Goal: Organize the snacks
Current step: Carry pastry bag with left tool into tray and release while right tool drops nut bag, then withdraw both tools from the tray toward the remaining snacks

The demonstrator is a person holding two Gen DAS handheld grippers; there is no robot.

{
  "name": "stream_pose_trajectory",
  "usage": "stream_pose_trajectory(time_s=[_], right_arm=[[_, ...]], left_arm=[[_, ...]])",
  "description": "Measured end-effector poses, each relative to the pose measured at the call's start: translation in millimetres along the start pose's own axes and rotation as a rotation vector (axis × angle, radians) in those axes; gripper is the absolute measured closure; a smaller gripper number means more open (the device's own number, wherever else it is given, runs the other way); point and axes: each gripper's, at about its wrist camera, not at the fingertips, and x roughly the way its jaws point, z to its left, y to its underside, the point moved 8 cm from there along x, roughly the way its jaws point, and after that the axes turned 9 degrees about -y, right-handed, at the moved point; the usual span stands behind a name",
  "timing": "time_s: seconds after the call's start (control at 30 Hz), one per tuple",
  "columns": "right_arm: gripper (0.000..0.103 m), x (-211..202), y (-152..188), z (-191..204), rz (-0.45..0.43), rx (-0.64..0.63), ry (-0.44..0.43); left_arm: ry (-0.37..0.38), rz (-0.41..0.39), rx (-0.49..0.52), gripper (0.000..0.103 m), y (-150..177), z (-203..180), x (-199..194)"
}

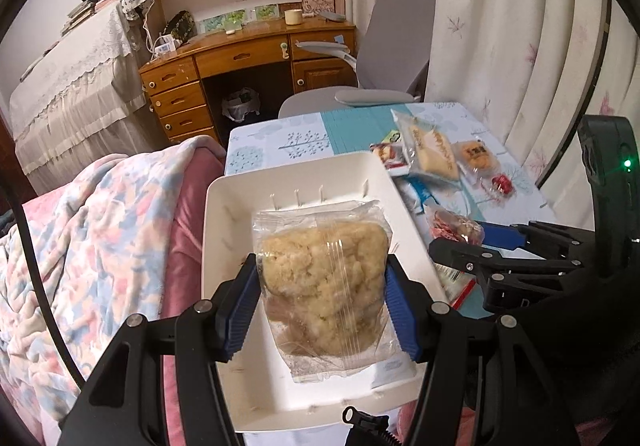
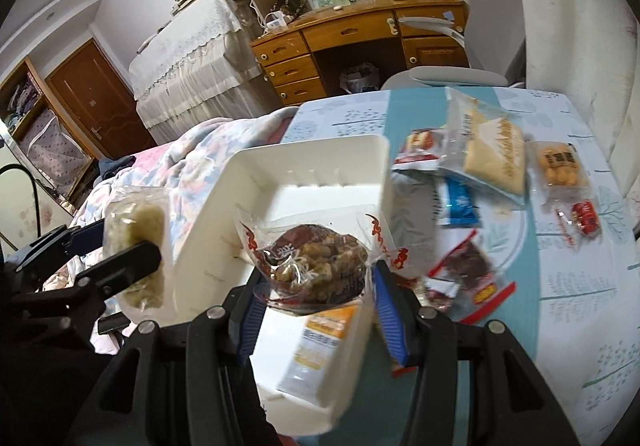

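White bin (image 2: 304, 166) w/ orange packet (image 2: 320, 342); left gripper (image 1: 320, 310) holds crumbly cake (image 1: 324, 278), right gripper (image 2: 316, 294) dark snack (image 2: 316, 266).

Print on the snack wrappers (image 2: 494, 154) is too blurred to read.

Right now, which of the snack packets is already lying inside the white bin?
The orange-and-white packet lying flat on the floor of the white bin. The crumbly rice cake and the dark nut cluster are each held in a gripper; the rest lie on the table.
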Motion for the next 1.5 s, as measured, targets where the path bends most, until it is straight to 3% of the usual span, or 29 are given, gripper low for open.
stream_pose_trajectory(time_s=[0.23,0.33,0.53,0.8,1.03,1.5], right_arm=[[0.049,21,12,29,0.027,-0.028,-0.021],[0.043,29,17,31,0.065,-0.038,0.007],[0.031,26,22,34,0.062,-0.045,0.018],[0.031,14,23,28,0.055,-0.051,0.033],[0.031,-7,24,5,0.052,-0.051,0.059],[0.031,-66,12,-68,0.028,-0.048,0.109]], left_arm=[[0.003,0.048,-0.02,0.045,14,27,12],[0.019,0.079,-0.033,0.044,20,33,15],[0.016,0.086,-0.033,0.026,26,33,15],[0.011,0.106,-0.053,0.024,26,23,14],[0.013,0.112,-0.065,0.024,20,1,12],[0.036,0.133,-0.118,0.023,-6,-85,11]])
